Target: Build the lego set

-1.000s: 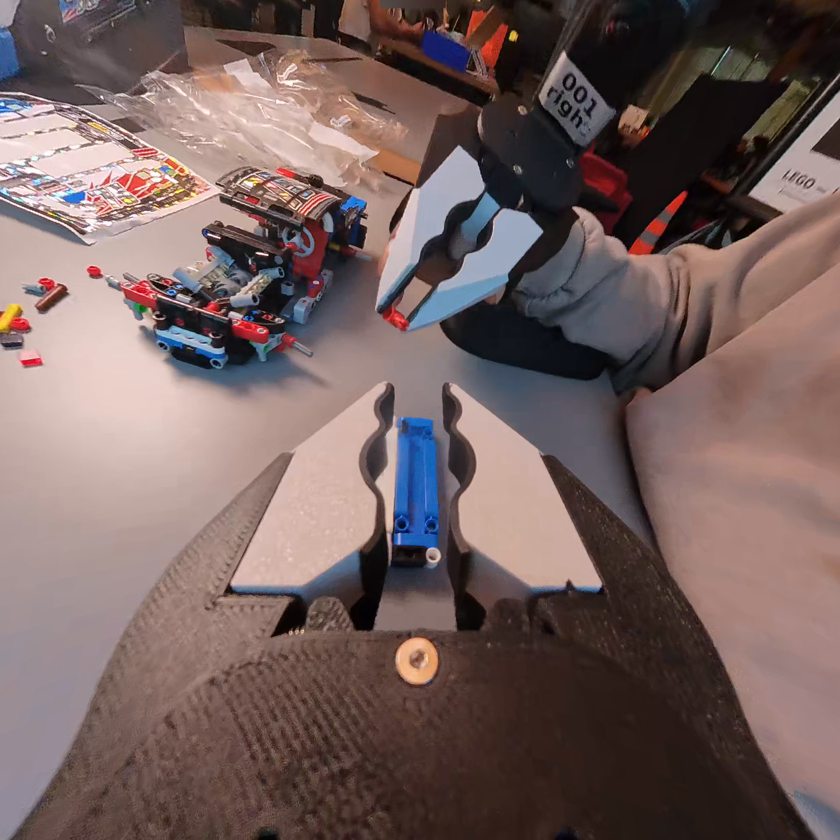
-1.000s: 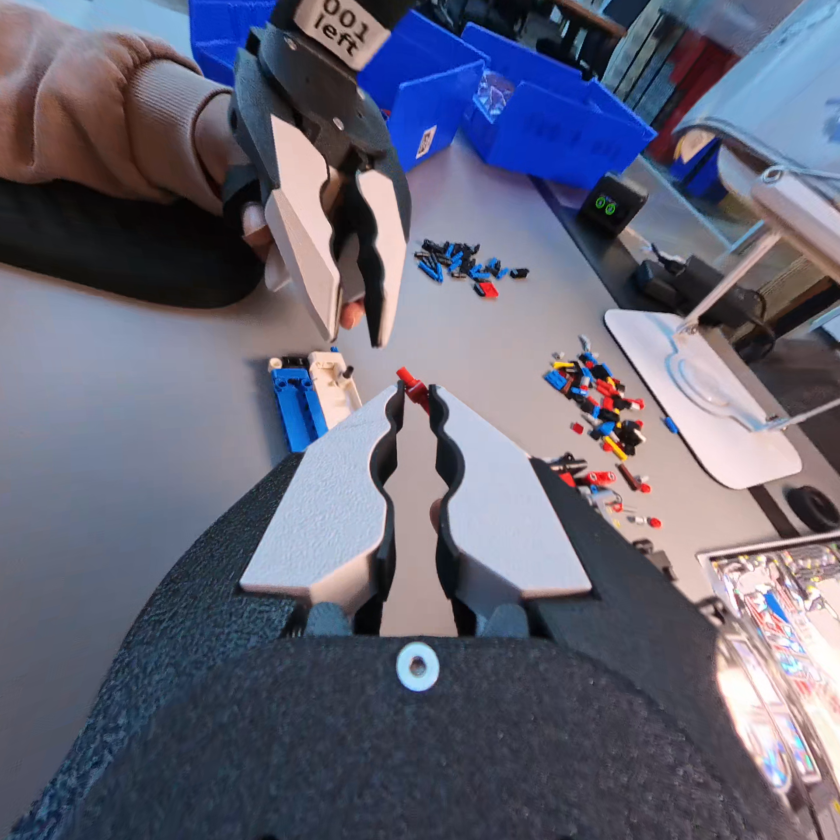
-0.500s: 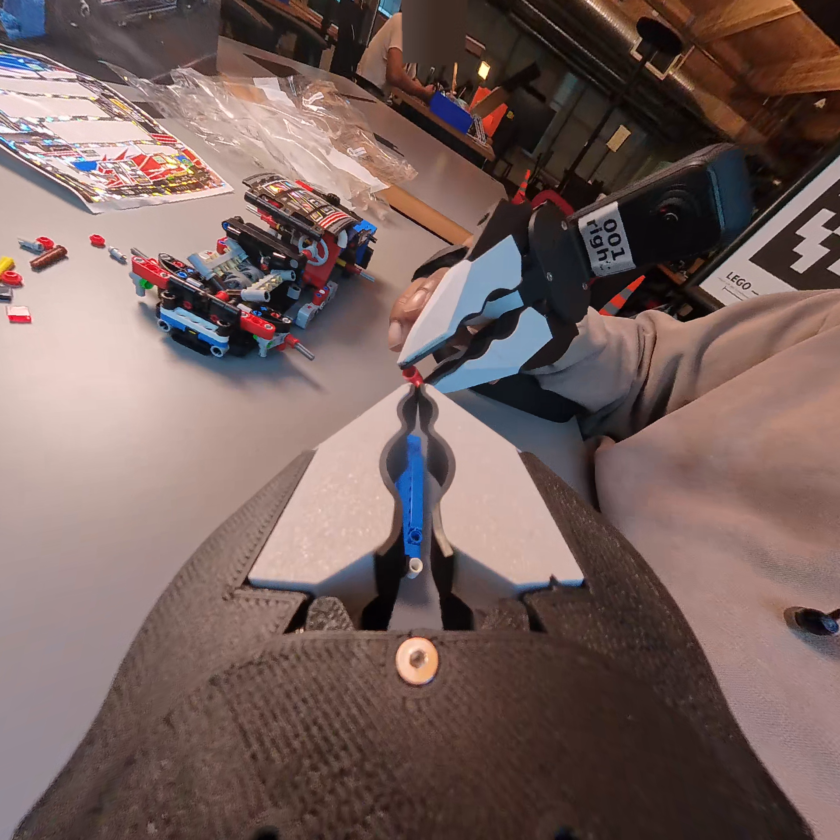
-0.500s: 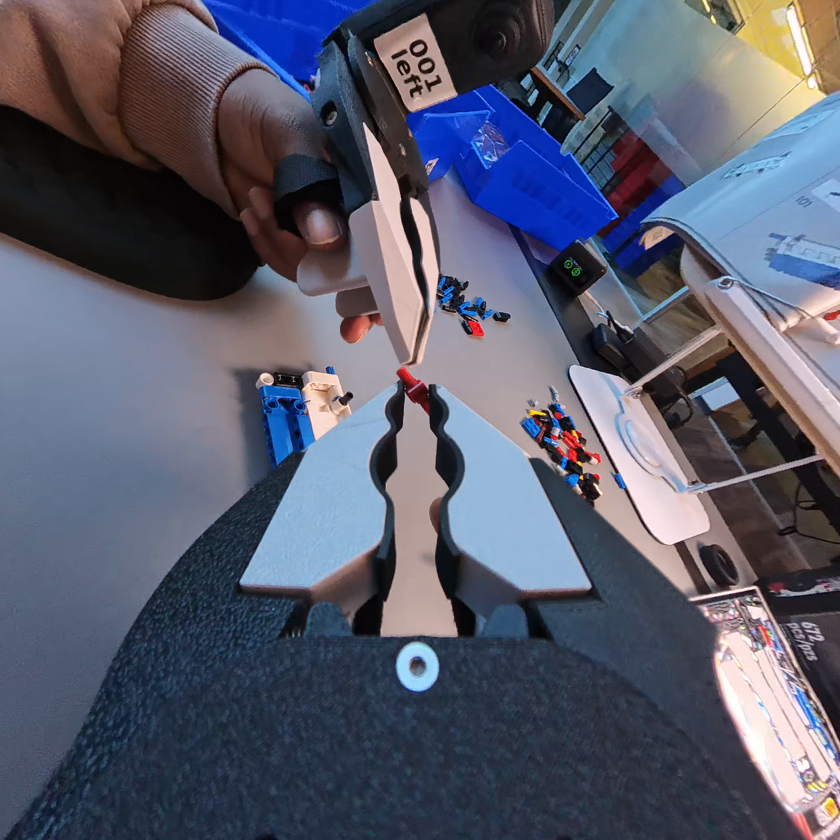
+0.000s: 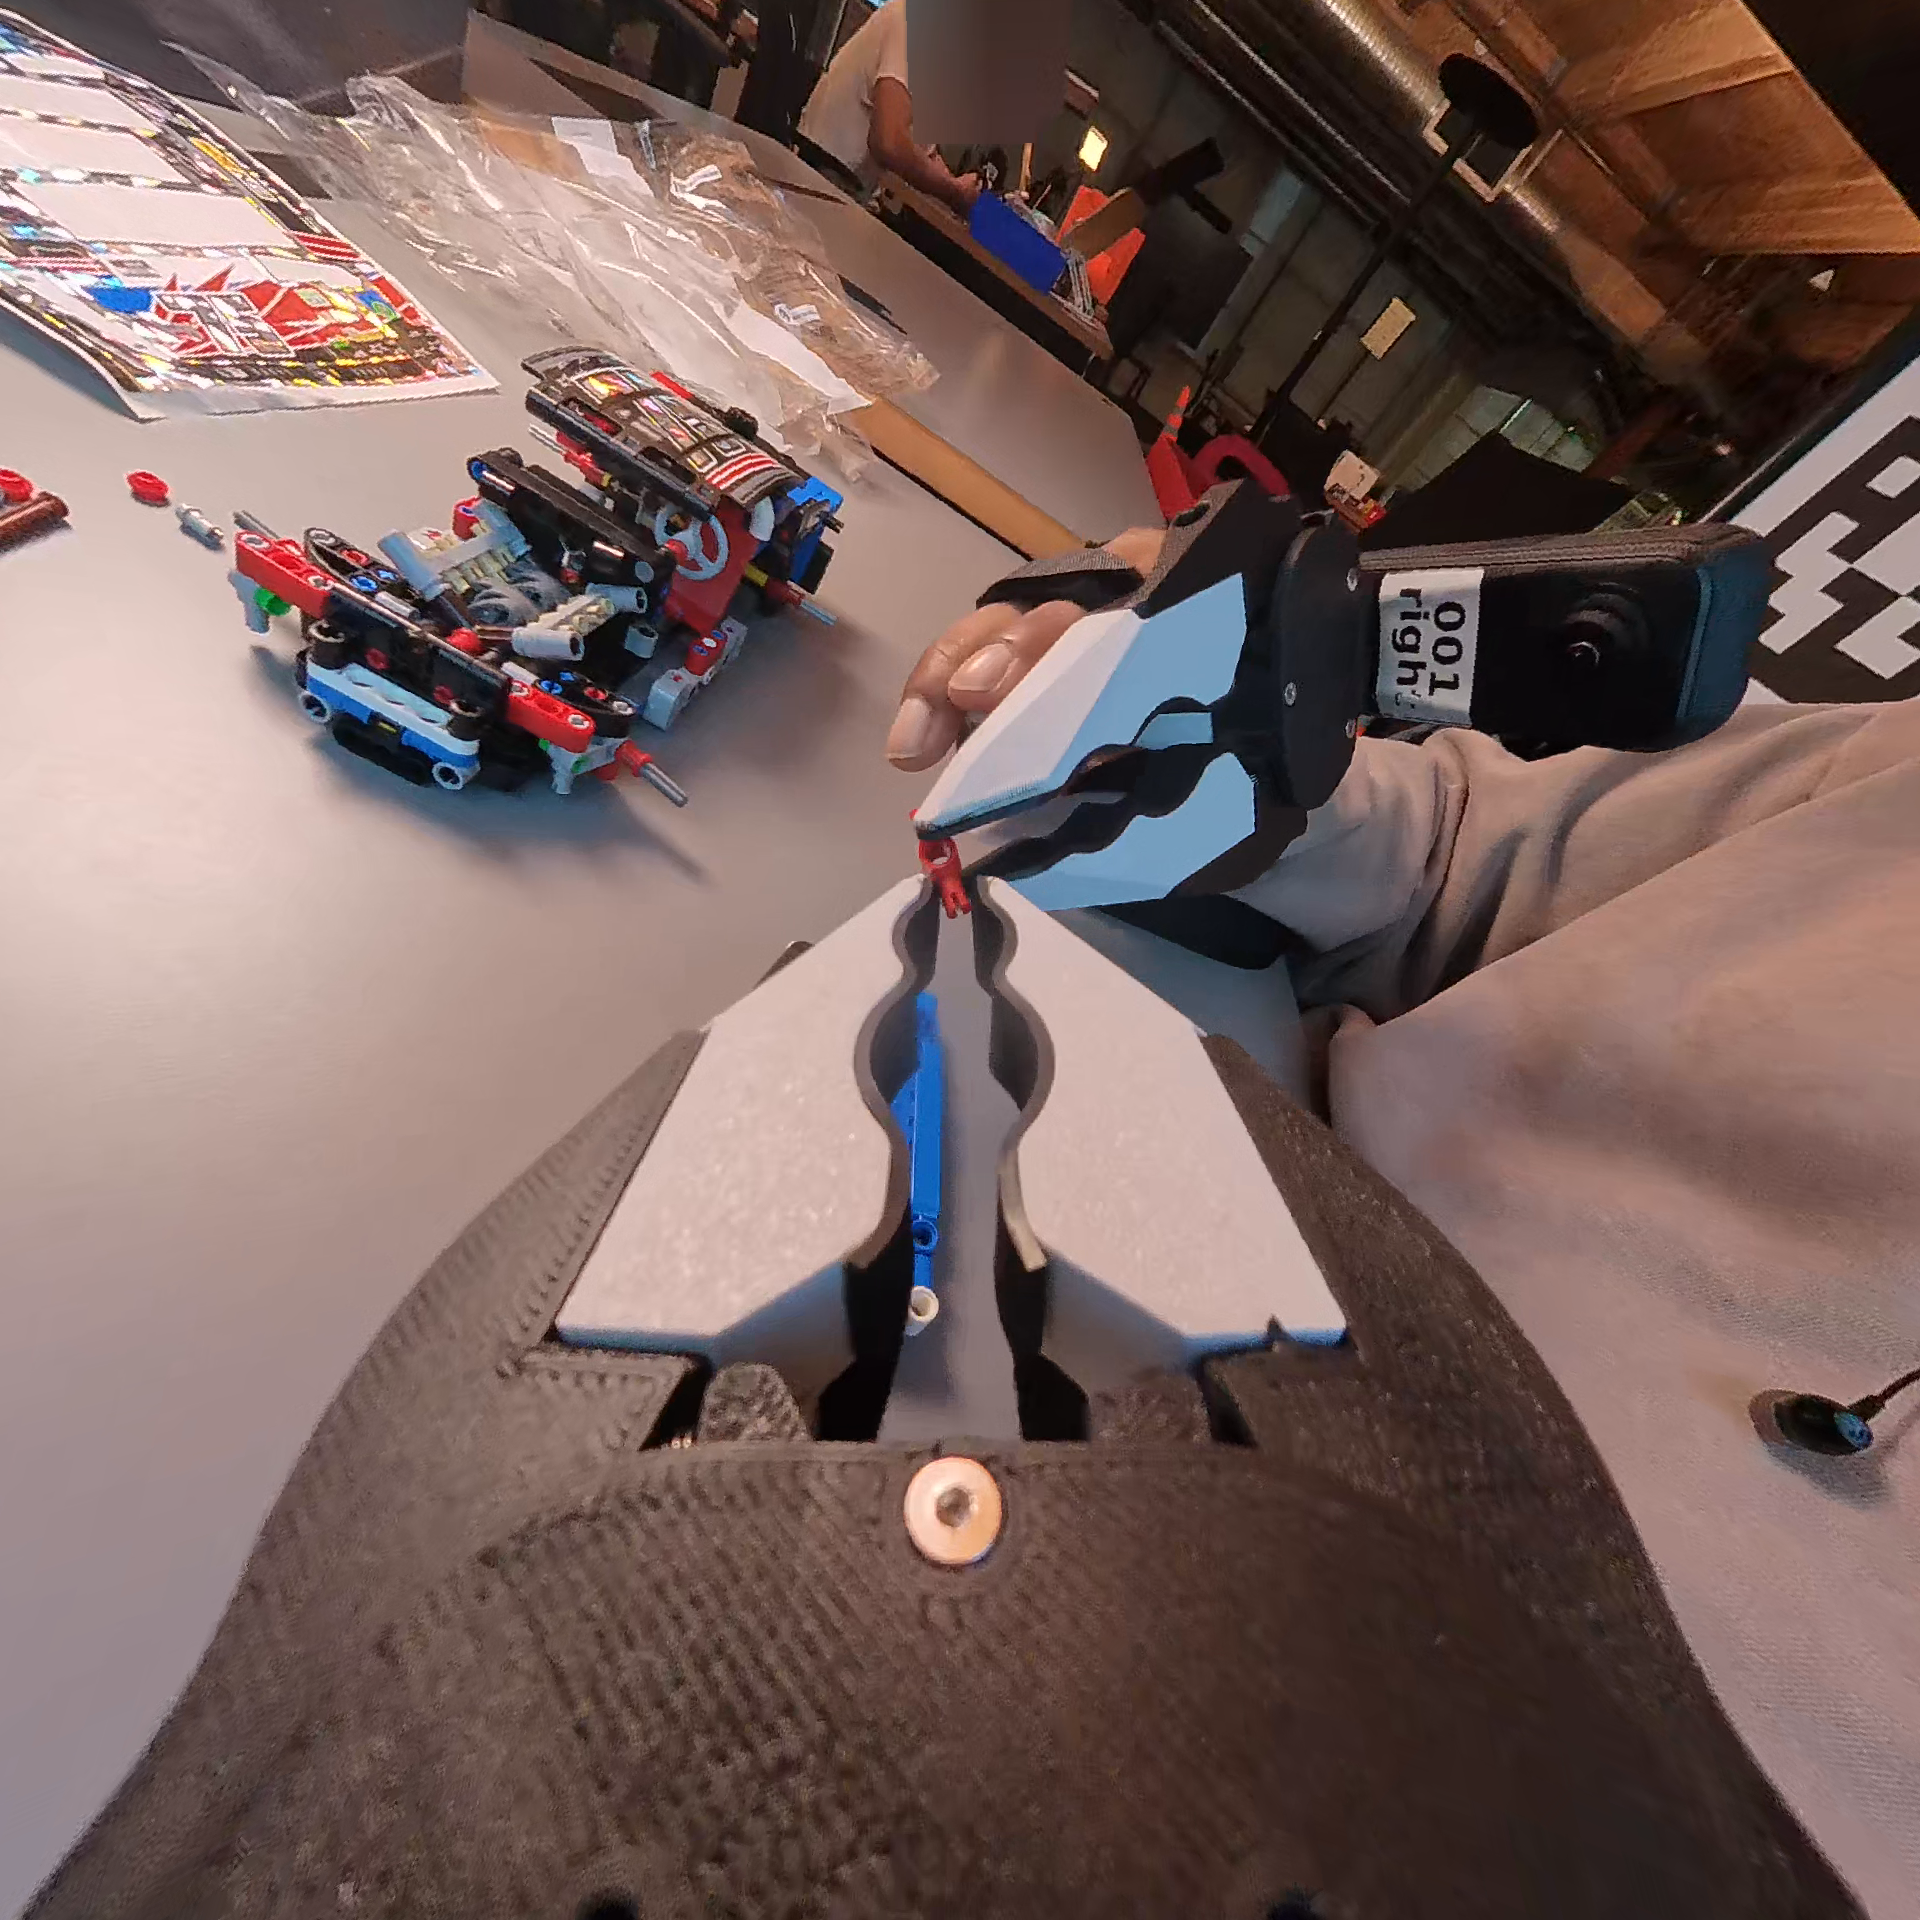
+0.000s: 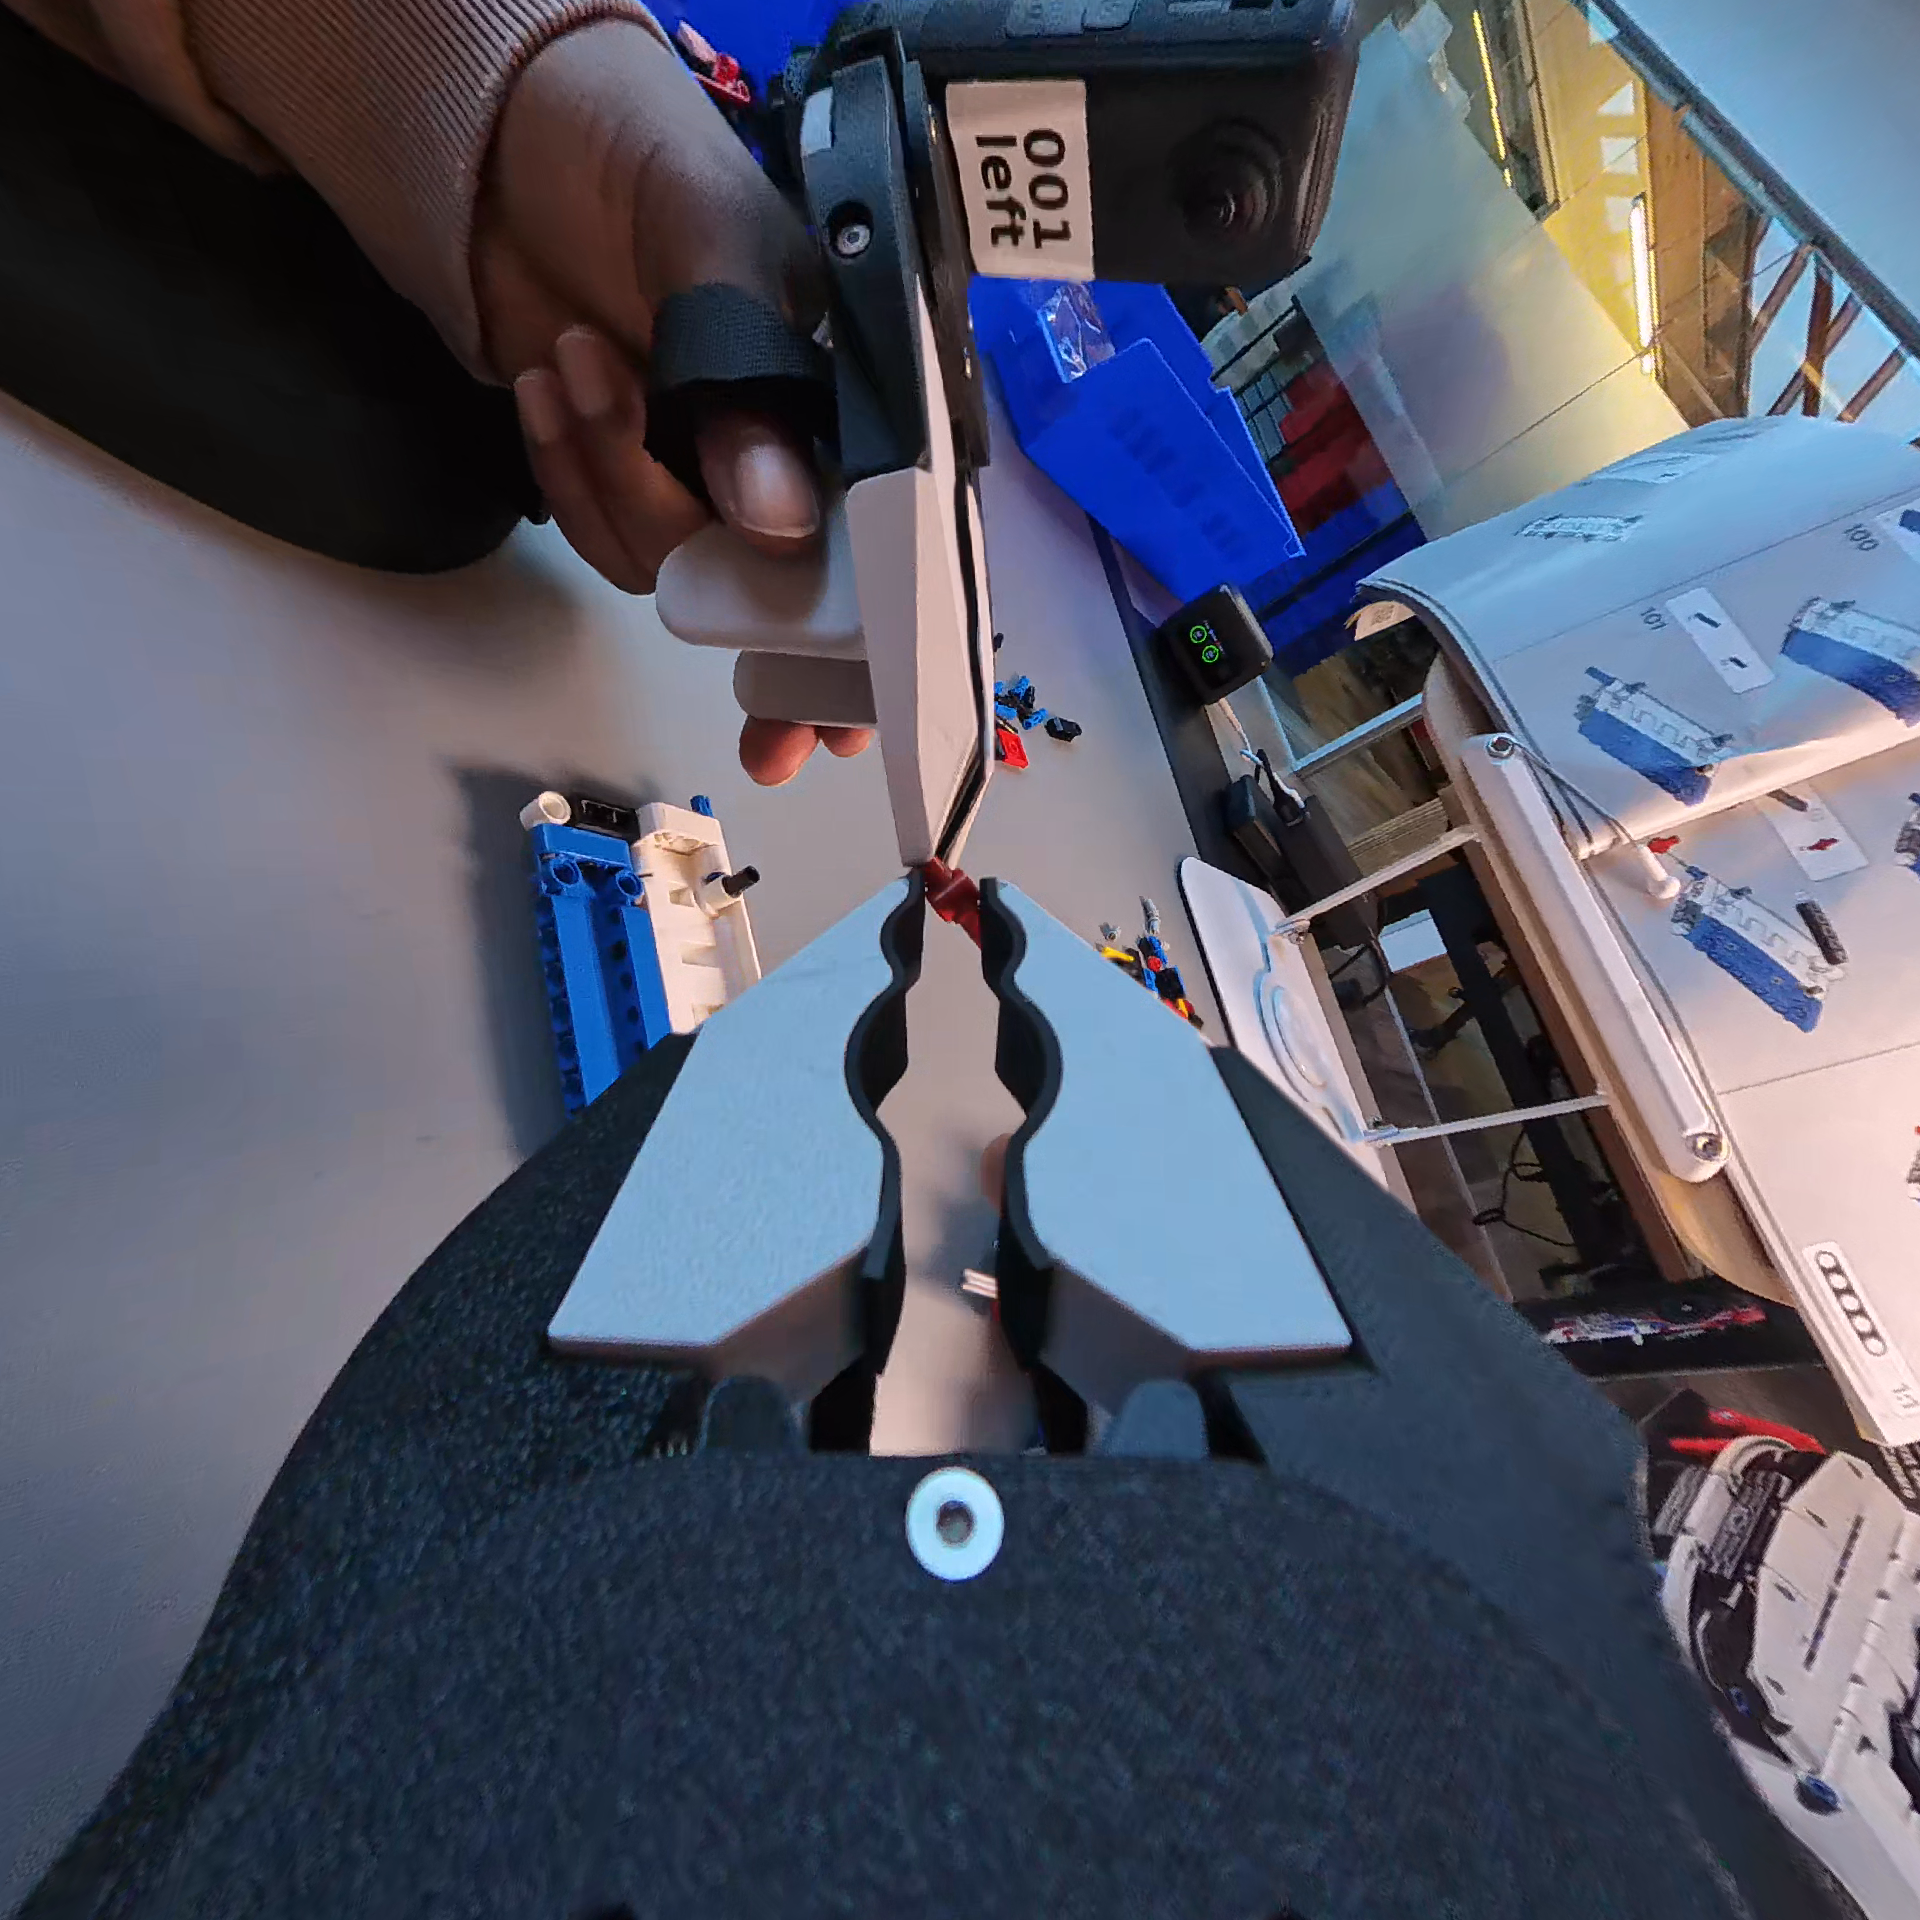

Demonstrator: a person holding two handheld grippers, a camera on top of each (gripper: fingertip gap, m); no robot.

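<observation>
Red pin point(image 6: 951, 902) sits pinched at the tips of the right gripper point(image 6: 953, 891), held up above the grey table point(image 5: 208, 1039). Left gripper point(image 5: 948, 896) has its tips nearly closed right against that pin (can't tell if it's actually gripping it). Blue-and-white lego piece point(image 6: 634, 935) lies on the table below, half-built car point(image 5: 530, 582) farther off.

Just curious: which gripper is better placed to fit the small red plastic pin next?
Right. The right gripper already pinches the small red plastic pin; the left gripper is shut, its tips merely meeting it.
</observation>
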